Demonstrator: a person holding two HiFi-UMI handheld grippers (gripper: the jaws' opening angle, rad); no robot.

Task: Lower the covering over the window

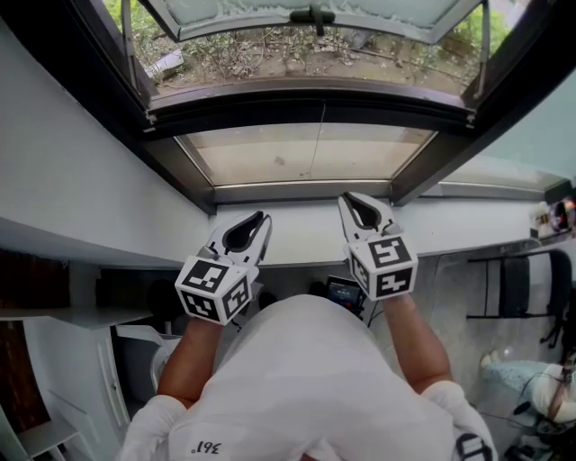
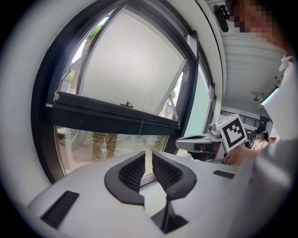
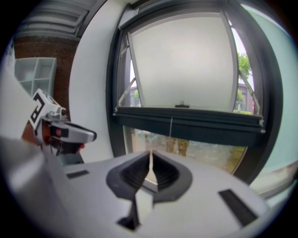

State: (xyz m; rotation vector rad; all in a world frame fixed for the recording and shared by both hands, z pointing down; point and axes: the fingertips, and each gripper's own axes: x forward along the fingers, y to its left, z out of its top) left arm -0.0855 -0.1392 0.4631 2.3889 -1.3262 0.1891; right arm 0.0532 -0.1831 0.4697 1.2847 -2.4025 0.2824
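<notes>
A white shirt [image 1: 306, 378] is seen nearest the camera, with a bare forearm reaching forward on either side of it. At the end of each forearm a gripper is held, each with a cube of square markers at its back. The left gripper [image 1: 261, 221] is kept over the white sill [image 1: 301, 227]. Its jaws are parted by a narrow gap and nothing is held between them (only sill and frame show through the gap). The right gripper [image 1: 354, 202] is held just beside it over the same sill, a little further forward. Its jaws are drawn all but together, only a pale sliver being left between them, and no object is gripped.

Beyond the sill, the lower pane [image 1: 306, 153] is set in a dark frame and is left uncovered, tree trunks and ground being visible through it in both gripper views. A thin pull cord [image 3: 171, 126] hangs in front of this pane, near its middle, from the dark crossbar [image 1: 306, 103] above; it is touched by neither gripper. The covering itself cannot be told apart from that crossbar, and it has not been drawn down over the glass.

Above the crossbar, a pale frosted sash [image 3: 181, 60] is tilted outward, with a small handle [image 1: 313, 16] at its lower edge. Bare ground and greenery are seen outside.
</notes>
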